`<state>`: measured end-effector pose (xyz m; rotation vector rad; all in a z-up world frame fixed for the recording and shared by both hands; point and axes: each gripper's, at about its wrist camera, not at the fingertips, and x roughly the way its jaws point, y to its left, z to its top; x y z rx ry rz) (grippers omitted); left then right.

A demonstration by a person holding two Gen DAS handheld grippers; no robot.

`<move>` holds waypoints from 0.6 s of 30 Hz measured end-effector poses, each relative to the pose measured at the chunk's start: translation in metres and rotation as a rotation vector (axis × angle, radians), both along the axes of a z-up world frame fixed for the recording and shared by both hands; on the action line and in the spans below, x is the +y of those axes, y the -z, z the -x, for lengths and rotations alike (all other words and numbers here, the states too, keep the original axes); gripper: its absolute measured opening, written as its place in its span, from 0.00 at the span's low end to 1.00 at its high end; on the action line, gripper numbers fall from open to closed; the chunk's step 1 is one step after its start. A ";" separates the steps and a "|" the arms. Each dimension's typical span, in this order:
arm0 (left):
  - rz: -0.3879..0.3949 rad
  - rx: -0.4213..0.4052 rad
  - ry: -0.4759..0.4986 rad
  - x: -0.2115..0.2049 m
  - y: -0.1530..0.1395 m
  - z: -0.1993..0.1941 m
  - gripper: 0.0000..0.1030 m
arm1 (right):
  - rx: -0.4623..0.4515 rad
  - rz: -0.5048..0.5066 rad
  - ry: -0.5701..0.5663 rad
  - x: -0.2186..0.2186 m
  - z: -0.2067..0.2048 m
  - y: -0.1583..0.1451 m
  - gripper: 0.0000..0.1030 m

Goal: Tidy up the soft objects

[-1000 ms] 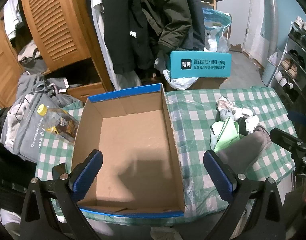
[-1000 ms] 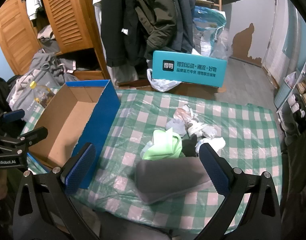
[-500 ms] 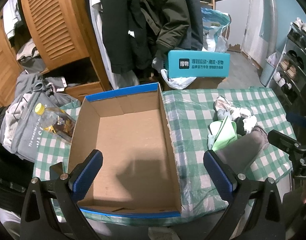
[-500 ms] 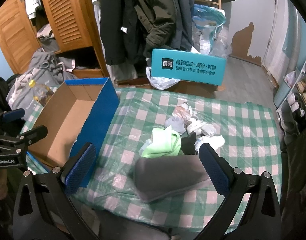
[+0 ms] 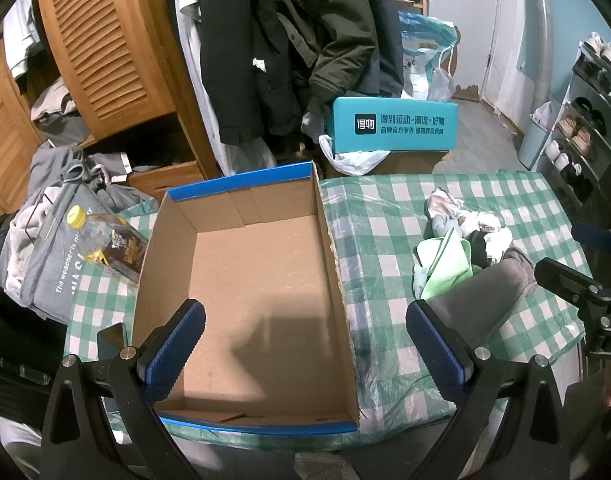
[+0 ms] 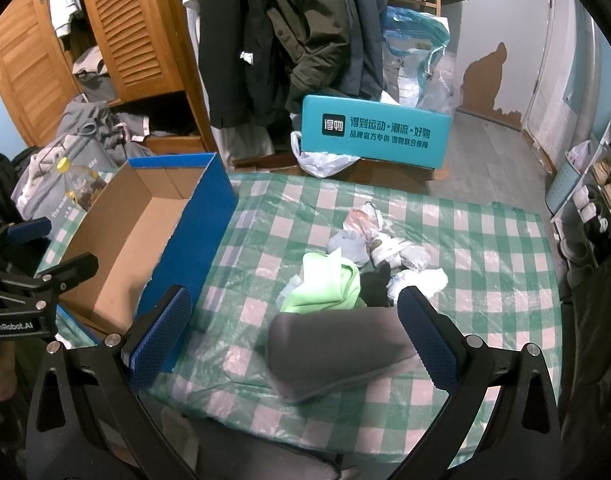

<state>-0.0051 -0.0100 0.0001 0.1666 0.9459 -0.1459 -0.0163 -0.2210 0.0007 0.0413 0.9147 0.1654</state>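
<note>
Left wrist view: over the last second the left gripper (image 5: 305, 344) has drawn back and up a little, so the box (image 5: 261, 292) sits slightly smaller in view. Its fingers stay spread wide and hold nothing. The box is bare inside, so I judge no sorting is done yet. A bottle (image 5: 105, 240) lies just beside the box's left wall; the table (image 5: 385, 220) edge runs close under the box's near rim, leaving little room there. Above the box it is open.

Right wrist view: the right gripper (image 6: 293, 332) has also risen slightly. Its fingers are spread and empty, hovering over the grey cloth (image 6: 337, 348). The green cloth (image 6: 329, 284) touches the grey one, and the socks (image 6: 389, 252) lie just behind. The grey cloth lies near the front table edge. The box's blue wall stands between the pile and the box floor, so a lift over it looks needed.
</note>
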 end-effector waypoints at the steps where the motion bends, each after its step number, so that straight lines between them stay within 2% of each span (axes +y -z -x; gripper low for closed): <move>1: 0.000 0.000 0.000 0.000 0.000 0.000 0.99 | 0.000 0.000 0.000 0.000 0.000 0.000 0.98; 12: 0.000 0.001 0.000 0.000 0.000 0.000 0.99 | 0.006 0.002 -0.001 0.002 -0.006 -0.003 0.98; 18: 0.003 0.004 0.000 -0.003 0.002 0.002 0.99 | 0.012 0.006 0.004 -0.007 0.007 0.010 0.98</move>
